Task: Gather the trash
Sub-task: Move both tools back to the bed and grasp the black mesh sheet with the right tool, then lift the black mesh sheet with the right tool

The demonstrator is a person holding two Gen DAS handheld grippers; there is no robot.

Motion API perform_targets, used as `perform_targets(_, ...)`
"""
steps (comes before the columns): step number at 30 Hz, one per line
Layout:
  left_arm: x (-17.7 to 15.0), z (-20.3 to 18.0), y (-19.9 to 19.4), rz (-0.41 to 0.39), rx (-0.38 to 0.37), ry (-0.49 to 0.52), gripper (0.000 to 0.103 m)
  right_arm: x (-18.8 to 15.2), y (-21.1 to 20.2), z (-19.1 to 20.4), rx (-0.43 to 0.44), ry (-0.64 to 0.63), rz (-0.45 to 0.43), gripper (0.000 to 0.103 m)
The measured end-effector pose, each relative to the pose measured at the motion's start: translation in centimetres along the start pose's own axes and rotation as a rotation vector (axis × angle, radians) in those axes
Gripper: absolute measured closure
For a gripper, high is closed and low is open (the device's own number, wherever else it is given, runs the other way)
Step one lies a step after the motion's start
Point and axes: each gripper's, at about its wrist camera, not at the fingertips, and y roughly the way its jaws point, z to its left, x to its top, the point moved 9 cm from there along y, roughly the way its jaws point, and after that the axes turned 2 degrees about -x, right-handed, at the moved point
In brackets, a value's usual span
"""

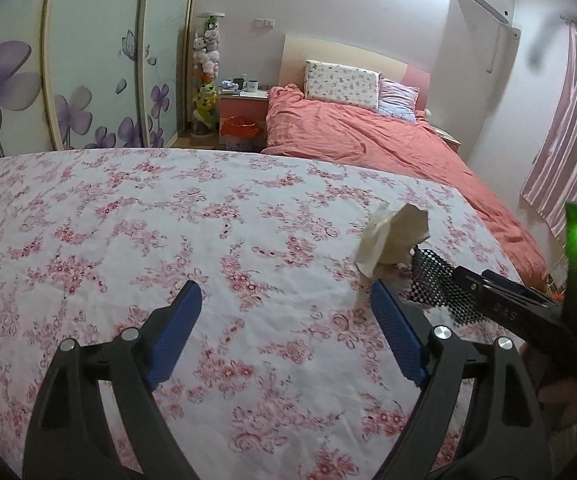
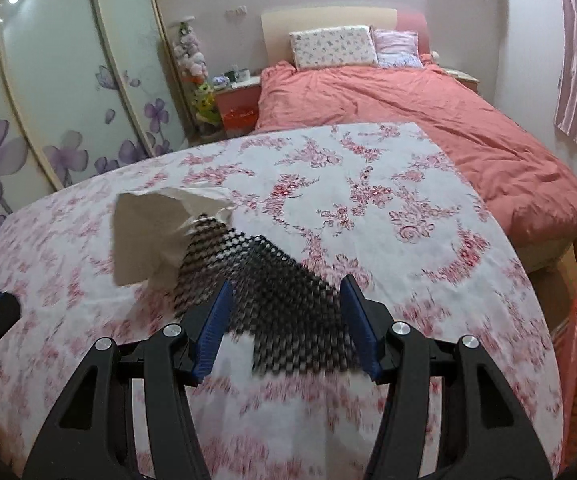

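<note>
Right gripper (image 2: 284, 320) fingers clench black mesh (image 2: 272, 300), long axis pointing forward-left at tissue (image 2: 144, 236); left gripper (image 1: 288, 320) released.

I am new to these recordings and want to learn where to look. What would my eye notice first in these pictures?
First, the crumpled tissue lifted above the flowered cloth, together with a piece of black mesh between the fingers of the right gripper. The left gripper is wide open and empty. Behind lies the bed with its coral cover.

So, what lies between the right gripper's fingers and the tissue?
In the right wrist view, black mesh spans from the right gripper to the tissue.
</note>
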Motion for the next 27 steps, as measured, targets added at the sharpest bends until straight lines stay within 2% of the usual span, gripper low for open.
perform_targets(3, -0.2, 0.1, 0.8, 0.015, 0.000, 0.000, 0.019, -0.4, 1.2, 0.4, -0.019, -0.025, 0.045, 0.047)
perform_targets(7, -0.6, -0.1, 1.5, 0.032, -0.004, 0.005, 0.019, -0.6, 1.1, 0.6, -0.041, -0.056, 0.052, 0.049)
perform_targets(11, -0.9, -0.5, 1.8, 0.037, -0.008, 0.013, 0.019, -0.7, 0.7, -0.1, -0.071, -0.049, 0.046, 0.082)
perform_targets(12, -0.9, -0.6, 1.8, 0.038, -0.010, 0.015, 0.019, -0.8, 0.5, -0.3, -0.061, -0.039, 0.045, 0.083)
perform_targets(13, -0.8, -0.9, 1.9, 0.037, -0.011, 0.018, 0.019, -0.7, 0.5, -0.5, -0.062, -0.035, 0.045, 0.090)
perform_targets(15, -0.8, -1.3, 1.9, 0.036, -0.012, 0.024, 0.019, -0.7, 0.5, -0.7, -0.052, -0.038, 0.041, 0.093)
perform_targets(16, -0.8, -1.6, 1.9, 0.036, -0.013, 0.028, 0.019, -0.6, 0.6, -0.6, -0.052, -0.050, 0.044, 0.103)
perform_targets(22, -0.8, -2.9, 2.2, 0.038, -0.018, 0.053, 0.019, -0.3, -0.1, -0.3, -0.026, -0.082, 0.009, 0.103)
perform_targets(24, -0.9, -3.1, 2.3, 0.039, -0.018, 0.059, 0.019, -0.1, 0.1, 0.0, 0.005, -0.074, 0.016, 0.094)
perform_targets(25, -1.0, -3.1, 2.3, 0.041, -0.018, 0.060, 0.019, 0.0, 0.2, 0.2, 0.015, -0.068, 0.021, 0.068)
perform_targets(26, -1.0, -3.1, 2.4, 0.044, -0.019, 0.060, 0.019, 0.2, 0.3, 0.5, 0.019, -0.065, 0.013, 0.049)
perform_targets(27, -1.1, -3.2, 2.4, 0.046, -0.021, 0.058, 0.019, 0.3, 0.3, 0.7, 0.018, -0.069, 0.010, 0.046)
